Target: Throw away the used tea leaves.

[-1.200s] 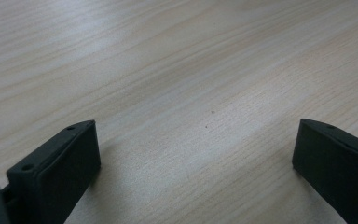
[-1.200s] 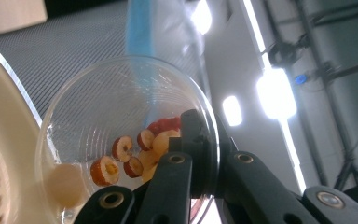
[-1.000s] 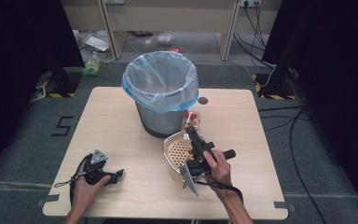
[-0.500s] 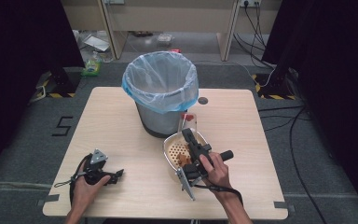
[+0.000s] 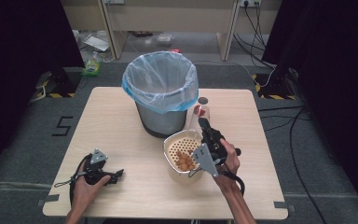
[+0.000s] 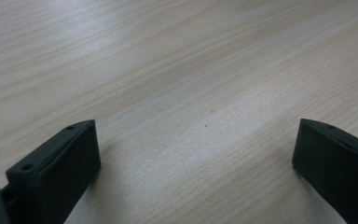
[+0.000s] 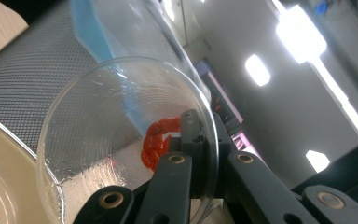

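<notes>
My right gripper (image 5: 204,122) is shut on the rim of a clear round plastic dish (image 5: 200,112), held tilted on edge above the table beside the bin. In the right gripper view the dish (image 7: 107,135) carries a smear of red sauce (image 7: 156,140) near the jaws of my right gripper (image 7: 200,135). Below it stands a white perforated bowl (image 5: 170,147) with several brown fried pieces (image 5: 185,160). My left gripper (image 5: 116,175) rests on the table at the front left, open, with bare wood between its jaws (image 6: 196,158).
A grey mesh bin (image 5: 161,119) lined with a blue bag (image 5: 161,84) stands at the middle back of the wooden table (image 5: 112,135). A small dark disc (image 5: 203,100) lies behind the dish. The bin's mesh wall (image 7: 37,70) is close behind the dish.
My right gripper has lifted the clear dish and carried it a little back and right, nearer the bin's top. The left hand and its gripper have stayed still.
</notes>
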`<state>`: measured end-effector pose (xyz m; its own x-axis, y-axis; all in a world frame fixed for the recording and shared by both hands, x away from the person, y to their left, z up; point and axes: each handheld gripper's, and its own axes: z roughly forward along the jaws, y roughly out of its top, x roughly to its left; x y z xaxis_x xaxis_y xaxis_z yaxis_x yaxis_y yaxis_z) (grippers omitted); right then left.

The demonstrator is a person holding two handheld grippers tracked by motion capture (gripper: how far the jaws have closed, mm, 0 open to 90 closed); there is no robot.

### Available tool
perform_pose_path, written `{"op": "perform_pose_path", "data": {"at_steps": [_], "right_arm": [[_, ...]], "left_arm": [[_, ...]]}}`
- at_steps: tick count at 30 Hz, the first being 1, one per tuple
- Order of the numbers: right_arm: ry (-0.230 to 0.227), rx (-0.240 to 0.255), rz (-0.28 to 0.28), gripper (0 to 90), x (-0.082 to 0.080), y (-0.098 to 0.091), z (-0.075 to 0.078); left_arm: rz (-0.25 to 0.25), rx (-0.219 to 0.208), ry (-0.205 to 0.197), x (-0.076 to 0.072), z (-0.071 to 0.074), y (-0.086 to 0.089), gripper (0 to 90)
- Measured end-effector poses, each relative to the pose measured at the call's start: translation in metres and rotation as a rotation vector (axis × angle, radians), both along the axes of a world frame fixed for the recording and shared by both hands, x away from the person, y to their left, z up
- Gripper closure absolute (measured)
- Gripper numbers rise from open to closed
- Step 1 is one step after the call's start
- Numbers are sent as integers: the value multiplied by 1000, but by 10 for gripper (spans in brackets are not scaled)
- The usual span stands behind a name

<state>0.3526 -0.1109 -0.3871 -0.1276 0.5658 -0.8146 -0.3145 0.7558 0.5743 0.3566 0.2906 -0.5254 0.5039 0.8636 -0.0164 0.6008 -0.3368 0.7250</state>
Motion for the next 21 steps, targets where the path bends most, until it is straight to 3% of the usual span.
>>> {"op": "perform_pose_path", "data": {"at_steps": [1,2,3,4,7,8,9,10,11,21], "right_arm": [[66,79,-9,900,8,-8,1],[103,114,-10,900,14,-12,1],[103,114,-10,900,14,-12,1],[162,199,-15,900,22,-20,1],[244,283,-22,899,33,-33,-1],[244,283,-22,899,33,-33,-1],[289,316,-35,898,40,-40,-1],[289,316,-35,898,40,-40,-1],[337,372,-36,898,47,-47,-1],[427,461,-37,896,65,-59,3]], "left_arm": [[0,-1,0,0,0,0,0],[0,-1,0,0,0,0,0],[0,-1,1,0,0,0,0],[0,-2,1,0,0,0,0],[1,-2,1,0,0,0,0],[1,-2,1,0,0,0,0],[1,-3,1,0,0,0,0],[1,-3,1,0,0,0,0],[1,-3,1,0,0,0,0],[3,-6,2,1,0,0,0]]}}
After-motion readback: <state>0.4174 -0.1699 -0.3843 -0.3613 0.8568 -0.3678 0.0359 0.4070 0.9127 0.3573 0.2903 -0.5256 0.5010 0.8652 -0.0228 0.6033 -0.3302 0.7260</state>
